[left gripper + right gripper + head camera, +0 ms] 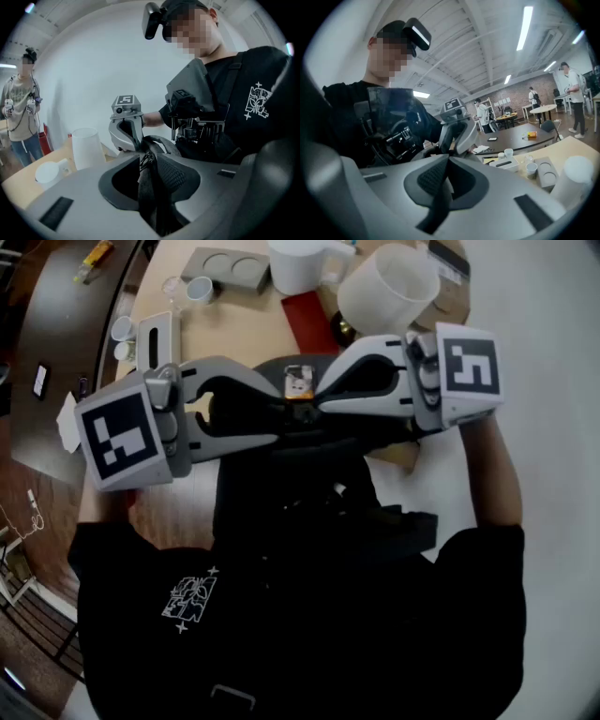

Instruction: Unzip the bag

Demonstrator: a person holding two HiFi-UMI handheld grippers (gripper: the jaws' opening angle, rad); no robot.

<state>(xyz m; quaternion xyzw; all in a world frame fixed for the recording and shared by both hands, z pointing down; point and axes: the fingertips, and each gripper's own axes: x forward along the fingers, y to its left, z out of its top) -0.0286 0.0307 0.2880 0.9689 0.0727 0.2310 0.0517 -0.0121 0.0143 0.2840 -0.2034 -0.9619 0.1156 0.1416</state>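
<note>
I hold a black bag (281, 493) up in front of my chest, between the two grippers, which face each other. My left gripper (284, 412) comes in from the left. In the left gripper view a thick fold of black bag fabric (154, 187) with a small metal ring (146, 159) is pinched in its jaws, so the left gripper (149, 161) is shut on it. My right gripper (321, 401) comes in from the right. In the right gripper view the right gripper (447, 163) is shut on a thin black tab of the bag (438, 201). The zip itself is not clearly visible.
Beyond the bag, a wooden table (234, 329) carries a white bucket (389, 282), a white jug (300, 263), a grey two-hole cup tray (225, 268), a red card (305, 320), a tissue box (155, 338) and small cups. People stand in the background (574, 89).
</note>
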